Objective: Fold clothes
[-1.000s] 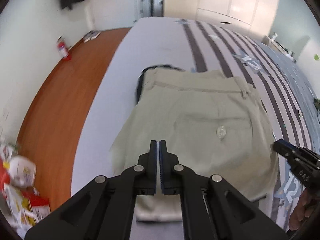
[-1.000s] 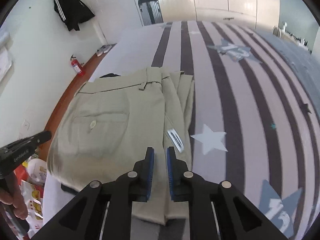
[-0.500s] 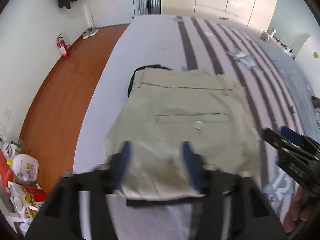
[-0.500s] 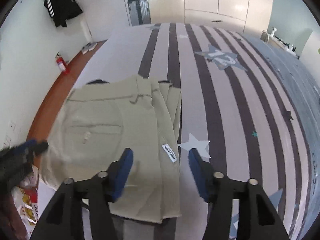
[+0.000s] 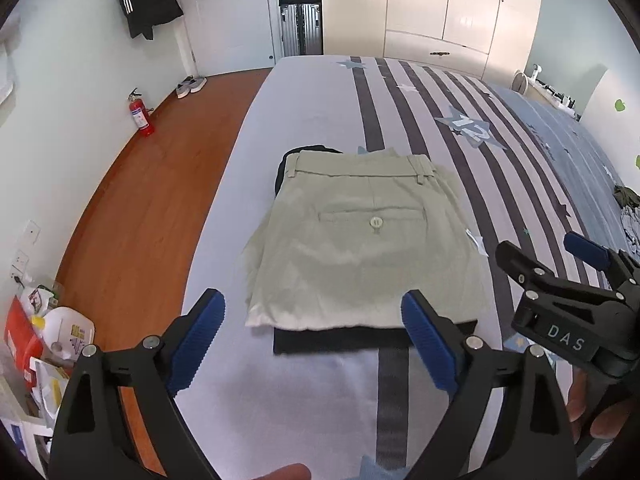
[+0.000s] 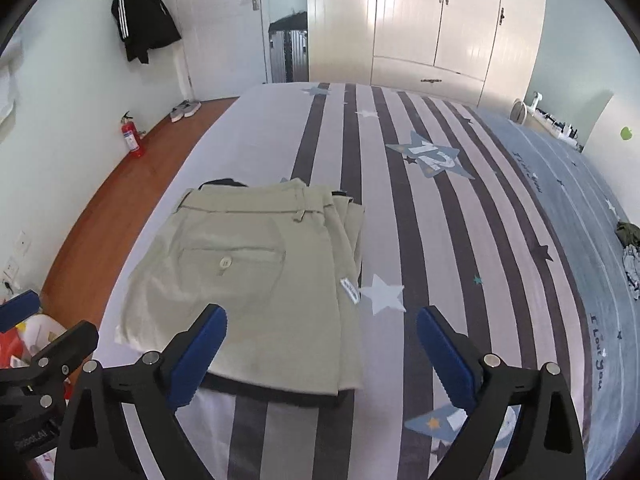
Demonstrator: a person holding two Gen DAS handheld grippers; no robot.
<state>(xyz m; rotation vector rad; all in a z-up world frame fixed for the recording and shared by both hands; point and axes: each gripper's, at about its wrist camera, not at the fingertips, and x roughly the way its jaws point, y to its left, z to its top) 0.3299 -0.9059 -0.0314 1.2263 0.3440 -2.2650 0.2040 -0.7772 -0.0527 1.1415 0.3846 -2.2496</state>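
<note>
Clothes sit folded below both tools: the left gripper [image 5: 312, 336] and right gripper [image 6: 322, 354] have just been spreading their jaws, nothing between them, apparently letting go of a finished fold. One khaki pair of trousers [image 5: 360, 248] lies squared atop one dark garment [image 5: 340, 342] on the striped bed [image 6: 460, 240], near its floor-side edge.

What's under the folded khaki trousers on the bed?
A dark garment lies under the khaki trousers, showing along their near edge and far-left corner. How it is folded, or whether anything else lies beneath, is covered.
</note>
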